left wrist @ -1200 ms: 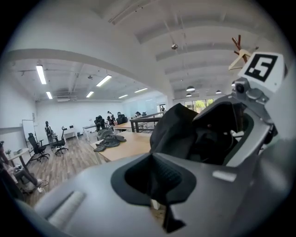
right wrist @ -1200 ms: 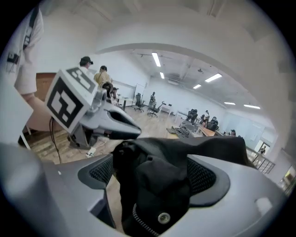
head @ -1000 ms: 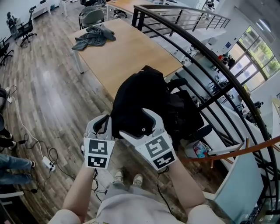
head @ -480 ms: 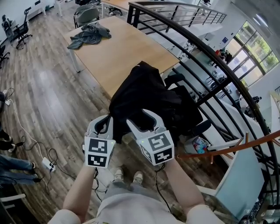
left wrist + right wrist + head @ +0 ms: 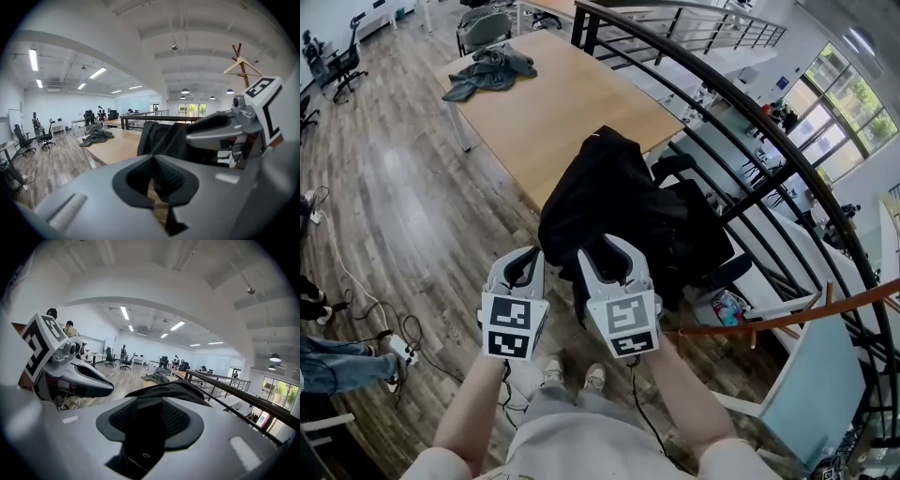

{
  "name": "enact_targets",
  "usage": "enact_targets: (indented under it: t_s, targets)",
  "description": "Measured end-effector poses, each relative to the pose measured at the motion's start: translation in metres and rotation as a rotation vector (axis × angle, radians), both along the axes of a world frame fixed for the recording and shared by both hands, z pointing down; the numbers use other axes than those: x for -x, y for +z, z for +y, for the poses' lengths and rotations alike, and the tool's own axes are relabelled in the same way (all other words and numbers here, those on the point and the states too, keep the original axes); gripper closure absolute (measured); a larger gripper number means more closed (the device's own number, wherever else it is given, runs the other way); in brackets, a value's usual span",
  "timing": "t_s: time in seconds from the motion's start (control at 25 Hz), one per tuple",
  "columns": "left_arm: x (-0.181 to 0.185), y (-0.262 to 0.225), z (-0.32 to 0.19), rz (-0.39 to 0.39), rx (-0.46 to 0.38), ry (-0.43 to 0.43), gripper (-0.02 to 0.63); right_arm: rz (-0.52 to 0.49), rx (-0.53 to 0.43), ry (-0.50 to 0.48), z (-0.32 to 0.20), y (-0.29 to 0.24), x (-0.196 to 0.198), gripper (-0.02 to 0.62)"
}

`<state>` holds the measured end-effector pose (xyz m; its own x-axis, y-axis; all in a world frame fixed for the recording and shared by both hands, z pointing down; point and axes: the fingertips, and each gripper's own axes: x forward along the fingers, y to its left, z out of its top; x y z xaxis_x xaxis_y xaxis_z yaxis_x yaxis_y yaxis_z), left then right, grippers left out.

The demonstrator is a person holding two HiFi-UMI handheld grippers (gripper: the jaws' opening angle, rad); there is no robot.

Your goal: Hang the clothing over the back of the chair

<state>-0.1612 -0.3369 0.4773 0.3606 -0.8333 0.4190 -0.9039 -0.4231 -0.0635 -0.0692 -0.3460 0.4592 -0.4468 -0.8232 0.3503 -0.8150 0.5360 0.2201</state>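
Observation:
A black garment is draped over the back of a black office chair beside a wooden table. My right gripper reaches into the garment's near hem. Its jaws are closing, and a fold of the black cloth lies between the fingers. My left gripper hangs just left of the hem, shut, with nothing between its jaws. In the left gripper view the garment hangs ahead, apart from those jaws. The chair's seat is mostly hidden under cloth.
The wooden table stands beyond the chair with a grey garment at its far end. A black railing curves close behind the chair at the right. Cables and a power strip lie on the floor at the left.
The right gripper's jaws have narrowed from wide apart to close round the hem, and it has turned to point straighter at the garment. The left gripper has barely shifted.

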Motion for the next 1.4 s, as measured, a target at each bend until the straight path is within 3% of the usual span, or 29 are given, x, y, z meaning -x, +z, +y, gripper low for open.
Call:
enact_targets:
  t_s: [0.16,0.4,0.6,1.04,1.24,1.4]
  targets:
    - [-0.007,-0.001,0.004,0.004,0.002,0.012,0.603,-0.040,0.018,0.003,0.000,-0.003,0.000,0.428]
    - [-0.012,-0.010,0.007,0.000,-0.019,0.015,0.603,-0.180,0.068,0.006,0.004,-0.014,-0.004,0.459]
    - [-0.011,-0.030,0.010,-0.003,-0.045,0.007,0.603,-0.323,0.050,-0.008,0.012,-0.048,-0.009,0.471]
    - [-0.032,-0.112,0.031,0.019,-0.193,0.032,0.603,-0.332,-0.053,-0.001,0.038,-0.114,-0.039,0.523]
    - [-0.046,-0.148,0.043,0.023,-0.260,0.064,0.603,-0.255,-0.162,0.024,0.061,-0.156,-0.057,0.537]
    - [-0.057,-0.177,0.059,0.102,-0.305,0.100,0.603,-0.221,-0.235,0.014,0.081,-0.184,-0.066,0.537]
